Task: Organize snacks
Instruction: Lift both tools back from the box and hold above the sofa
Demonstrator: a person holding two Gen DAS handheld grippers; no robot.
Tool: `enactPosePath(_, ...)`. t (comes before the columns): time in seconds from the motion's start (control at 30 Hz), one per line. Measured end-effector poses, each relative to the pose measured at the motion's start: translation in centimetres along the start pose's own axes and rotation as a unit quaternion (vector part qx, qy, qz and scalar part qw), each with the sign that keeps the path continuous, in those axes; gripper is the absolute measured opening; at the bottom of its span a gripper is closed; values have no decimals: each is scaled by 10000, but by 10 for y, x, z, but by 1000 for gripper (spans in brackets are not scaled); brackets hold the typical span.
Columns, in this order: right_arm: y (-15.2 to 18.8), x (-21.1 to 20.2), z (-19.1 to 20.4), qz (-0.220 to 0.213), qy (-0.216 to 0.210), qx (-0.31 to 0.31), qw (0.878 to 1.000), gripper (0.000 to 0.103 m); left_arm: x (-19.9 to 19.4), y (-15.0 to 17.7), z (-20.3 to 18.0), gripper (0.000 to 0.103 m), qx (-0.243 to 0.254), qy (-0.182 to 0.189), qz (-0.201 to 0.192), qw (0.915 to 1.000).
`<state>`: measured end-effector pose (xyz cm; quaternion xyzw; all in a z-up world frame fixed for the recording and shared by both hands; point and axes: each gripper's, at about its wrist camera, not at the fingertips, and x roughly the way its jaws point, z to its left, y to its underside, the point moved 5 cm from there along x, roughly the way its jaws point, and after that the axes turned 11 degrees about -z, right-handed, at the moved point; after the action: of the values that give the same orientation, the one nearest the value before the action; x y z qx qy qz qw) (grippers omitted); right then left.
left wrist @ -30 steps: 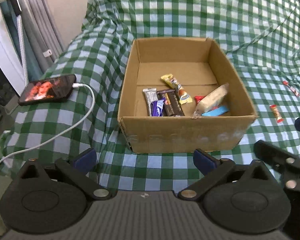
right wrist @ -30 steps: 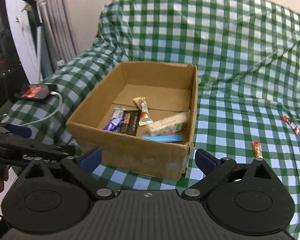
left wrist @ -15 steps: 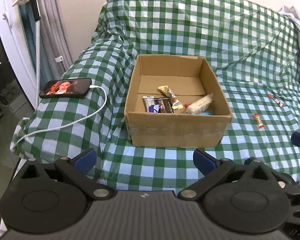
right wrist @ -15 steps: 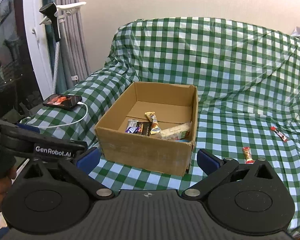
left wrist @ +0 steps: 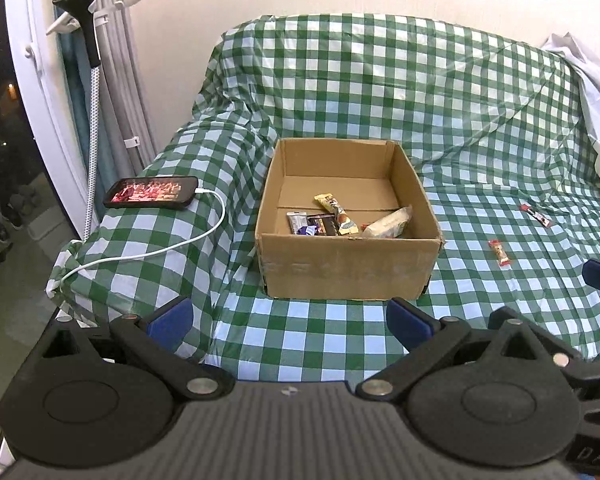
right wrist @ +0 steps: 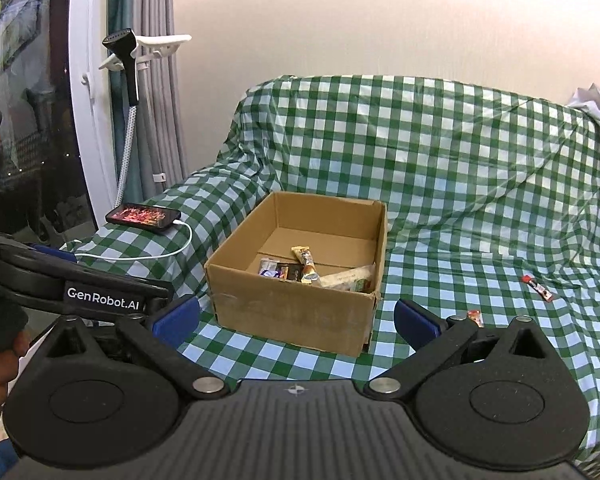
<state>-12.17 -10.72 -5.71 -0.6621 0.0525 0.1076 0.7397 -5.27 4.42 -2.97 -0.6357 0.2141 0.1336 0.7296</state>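
A: Sofa (left wrist: 380,92) draped in green-check cloth, cream wall (right wrist: 340,20) behind, curtains (right wrist: 156,92) and a steamer (right wrist: 128,64) at far left.
B: Box (left wrist: 348,268) mid-seat, open-topped, several snacks (left wrist: 340,220) lying inside near its front wall.
A: Phone (left wrist: 152,193) on the left armrest, white cable (left wrist: 180,246) trailing off the near edge.
B: Two bars loose on the seat right of the box: red bar (left wrist: 499,253) nearer, striped bar (left wrist: 535,215) farther, well apart from each other.
A: Bare cloth between box and bars, more along the near edge.
B: Left tongs (left wrist: 290,322) spread wide, holding nothing. Right tongs (right wrist: 296,320) likewise wide and empty, both near the seat's front.
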Motion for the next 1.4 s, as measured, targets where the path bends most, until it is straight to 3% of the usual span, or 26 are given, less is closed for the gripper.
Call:
enactPosePath(0.63, -1, -17, -3, -131, 113, 175, 9997, 102, -9, 0, -6, 103, 137, 10, -24, 9999)
enactPosePath(1.4, 19, 17, -37, 356, 222, 570, 9975, 102, 39, 10, -33, 103, 463, 96, 544, 9974)
